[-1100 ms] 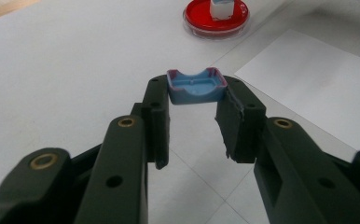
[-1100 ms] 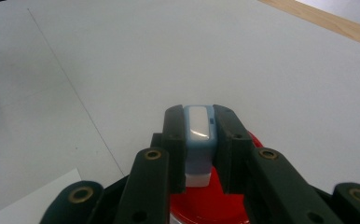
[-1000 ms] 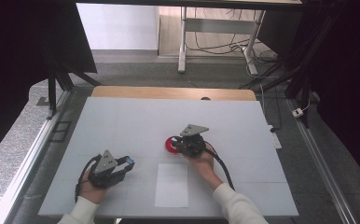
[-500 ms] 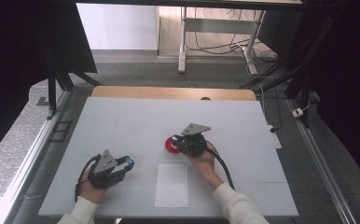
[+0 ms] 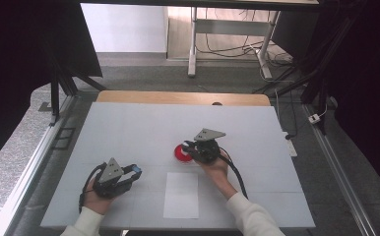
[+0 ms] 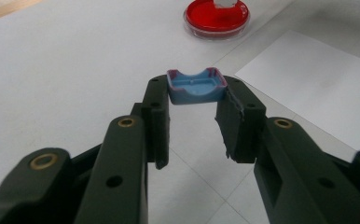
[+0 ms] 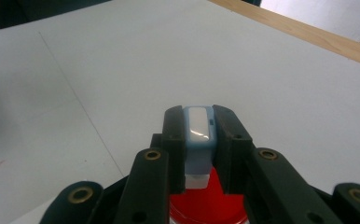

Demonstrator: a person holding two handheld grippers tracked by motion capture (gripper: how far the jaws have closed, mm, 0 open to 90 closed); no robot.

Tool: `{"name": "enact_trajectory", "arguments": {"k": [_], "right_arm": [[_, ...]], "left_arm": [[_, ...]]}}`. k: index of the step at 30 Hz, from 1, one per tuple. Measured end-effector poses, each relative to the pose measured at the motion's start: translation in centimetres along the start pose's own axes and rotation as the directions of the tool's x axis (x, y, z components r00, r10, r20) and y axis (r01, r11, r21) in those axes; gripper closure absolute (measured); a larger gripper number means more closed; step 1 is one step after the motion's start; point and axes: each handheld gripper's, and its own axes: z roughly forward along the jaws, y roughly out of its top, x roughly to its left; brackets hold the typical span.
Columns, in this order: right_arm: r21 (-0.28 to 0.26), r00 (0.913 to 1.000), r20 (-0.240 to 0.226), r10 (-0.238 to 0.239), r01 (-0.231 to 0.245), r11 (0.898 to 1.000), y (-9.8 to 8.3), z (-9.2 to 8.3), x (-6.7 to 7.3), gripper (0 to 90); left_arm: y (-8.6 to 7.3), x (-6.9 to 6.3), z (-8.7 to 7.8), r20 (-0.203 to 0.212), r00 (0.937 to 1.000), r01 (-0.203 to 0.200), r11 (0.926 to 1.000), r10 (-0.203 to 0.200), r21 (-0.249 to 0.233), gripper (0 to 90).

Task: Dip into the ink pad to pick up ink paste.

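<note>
My left gripper [image 6: 196, 105] is shut on a small blue tray-shaped piece [image 6: 197, 87] with a reddish rim, pinched between the jaw tips. In the high view the left gripper [image 5: 135, 171] rests low at the table's front left. My right gripper [image 7: 199, 123] is shut on a narrow light-blue piece with a white face [image 7: 199, 127]. It hovers over a round red dish [image 7: 206, 201]. From above, the right gripper [image 5: 187, 147] sits at the dish's [image 5: 180, 154] right edge, near the table's middle. The left gripper view also has the dish [image 6: 217, 16], farther off, with a white bit above it.
A white sheet of paper [image 5: 181, 195] lies flat near the front edge, between the two hands, and the left gripper view has it [image 6: 318, 84] at right. The white table [image 5: 139, 123] has a wooden strip [image 5: 178, 97] along its far edge.
</note>
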Motion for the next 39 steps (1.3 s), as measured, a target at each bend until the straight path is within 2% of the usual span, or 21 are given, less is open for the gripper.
{"name": "enact_trajectory", "arguments": {"k": [15, 28, 39], "right_arm": [[-0.027, 0.9999, -0.005, 0.012, -0.012, 1.000, 0.6, -1.4, 0.1, 74.9], [-0.075, 0.9994, -0.009, 0.035, -0.035, 0.997, 1.3, -3.9, 0.5, 74.9], [-0.085, 0.9987, -0.009, 0.051, -0.052, 0.995, 1.4, -5.1, 0.5, 74.9]], "left_arm": [[0.0, 0.1, 0.0, 0.000, 1.0000, 0.000, 1.0000, 0.000, -0.002, 64.6], [0.0, 0.1, -0.1, -0.003, 1.0000, -0.004, 1.0000, 0.004, -0.004, 64.6], [0.0, 0.1, 0.0, -0.005, 1.0000, -0.002, 1.0000, 0.002, -0.002, 64.6]]}}
